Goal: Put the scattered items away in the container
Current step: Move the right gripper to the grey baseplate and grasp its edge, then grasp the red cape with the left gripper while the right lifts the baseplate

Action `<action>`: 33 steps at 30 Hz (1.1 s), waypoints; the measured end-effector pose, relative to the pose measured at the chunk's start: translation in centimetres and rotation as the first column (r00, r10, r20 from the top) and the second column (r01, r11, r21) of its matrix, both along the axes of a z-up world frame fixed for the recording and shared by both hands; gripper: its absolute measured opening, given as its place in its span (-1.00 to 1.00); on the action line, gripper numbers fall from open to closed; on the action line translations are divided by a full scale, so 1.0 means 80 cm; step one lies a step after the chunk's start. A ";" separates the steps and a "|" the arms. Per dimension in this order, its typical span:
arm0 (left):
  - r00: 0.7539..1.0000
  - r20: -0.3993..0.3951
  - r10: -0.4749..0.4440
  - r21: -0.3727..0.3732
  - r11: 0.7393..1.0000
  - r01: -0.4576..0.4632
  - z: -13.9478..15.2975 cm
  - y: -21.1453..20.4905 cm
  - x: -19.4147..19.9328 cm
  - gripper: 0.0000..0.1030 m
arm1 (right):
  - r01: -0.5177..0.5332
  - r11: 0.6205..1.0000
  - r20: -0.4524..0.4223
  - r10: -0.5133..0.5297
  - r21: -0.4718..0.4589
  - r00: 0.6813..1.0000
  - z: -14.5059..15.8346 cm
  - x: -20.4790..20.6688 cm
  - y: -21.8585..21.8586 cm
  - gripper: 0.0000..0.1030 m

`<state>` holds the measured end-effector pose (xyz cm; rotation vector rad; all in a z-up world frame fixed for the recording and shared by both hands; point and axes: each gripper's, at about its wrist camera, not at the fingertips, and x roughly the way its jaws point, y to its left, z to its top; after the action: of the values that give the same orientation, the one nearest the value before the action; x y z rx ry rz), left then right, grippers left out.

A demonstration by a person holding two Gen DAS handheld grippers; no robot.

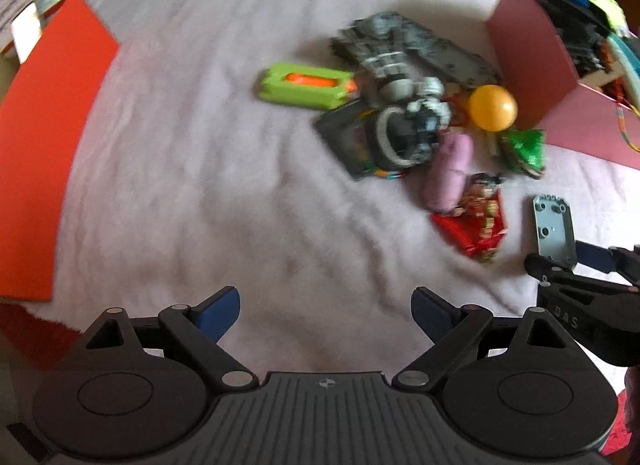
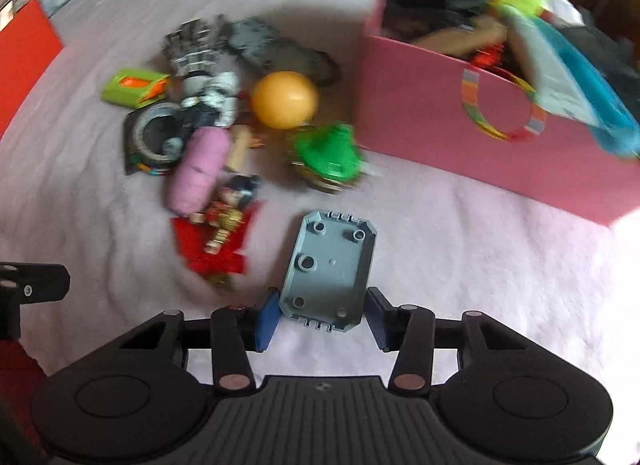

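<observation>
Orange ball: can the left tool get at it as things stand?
Probably yes. The orange ball sits exposed on top of the toy pile, and the left tool is open and empty, with bare pink cloth between them.

The left gripper [image 1: 326,313] hangs over bare pale pink fabric [image 1: 192,193], its blue pads spread wide with nothing between them; at the right edge the right gripper [image 1: 568,261] reaches in at the near end of a grey studded plate [image 1: 554,231]. Beyond lies a blurred heap of toys: a green and orange block [image 1: 304,85], grey brick pieces [image 1: 400,49], an orange ball [image 1: 492,107], a pink roll [image 1: 448,171], a green toy [image 1: 526,149], a small figure on red [image 1: 480,221]; the pink container [image 1: 532,61] stands at the upper right, an orange board [image 1: 44,137] at the left.
</observation>
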<state>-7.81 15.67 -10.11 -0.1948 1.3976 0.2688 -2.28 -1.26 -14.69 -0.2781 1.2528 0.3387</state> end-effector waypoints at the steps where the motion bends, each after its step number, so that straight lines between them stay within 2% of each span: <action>1: 1.000 0.004 -0.011 -0.008 1.000 0.011 -0.001 -0.006 0.005 0.81 | 0.021 1.000 0.000 -0.021 -0.004 1.000 0.001 0.001 -0.009 -0.05; 9: 0.997 0.047 -0.064 -0.102 0.992 0.068 -0.025 -0.065 0.050 0.81 | 0.187 0.982 -0.021 -0.188 -0.036 0.982 -0.001 -0.004 -0.093 -0.05; 13: 0.998 0.052 -0.025 -0.139 0.990 0.032 -0.043 -0.083 0.071 0.81 | 0.225 0.974 -0.030 -0.226 -0.030 0.974 -0.007 -0.009 -0.119 -0.04; 18: 0.997 0.022 0.073 -0.144 0.987 -0.069 -0.067 -0.083 0.084 0.80 | 0.218 0.976 -0.029 -0.219 -0.005 0.975 -0.009 -0.015 -0.132 -0.04; 20: 0.996 0.023 0.092 -0.138 0.987 -0.088 -0.071 -0.081 0.084 0.70 | 0.215 0.977 -0.029 -0.214 0.005 0.976 -0.014 -0.014 -0.129 -0.04; 23: 0.996 0.040 0.074 -0.106 0.992 -0.069 -0.068 -0.084 0.080 0.35 | 0.213 0.977 -0.036 -0.212 0.022 0.977 -0.013 -0.014 -0.137 -0.04; 25: 0.997 0.045 0.062 -0.100 0.993 -0.057 -0.064 -0.085 0.076 0.04 | 0.209 0.977 -0.039 -0.208 0.029 0.977 -0.010 -0.015 -0.144 -0.04; 27: 0.997 0.046 0.057 -0.115 0.992 -0.052 -0.061 -0.084 0.070 -0.11 | 0.205 0.978 -0.041 -0.203 0.032 0.978 -0.006 -0.008 -0.140 -0.04; 33: 0.998 0.048 0.029 -0.138 0.990 -0.022 -0.049 -0.089 0.051 -0.26 | 0.204 0.978 -0.034 -0.203 0.038 0.979 0.003 -0.007 -0.146 -0.05</action>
<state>-3.70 8.56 -14.00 -0.3319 1.3651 0.1875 -2.86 -12.93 -14.47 -0.1080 1.2898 0.1932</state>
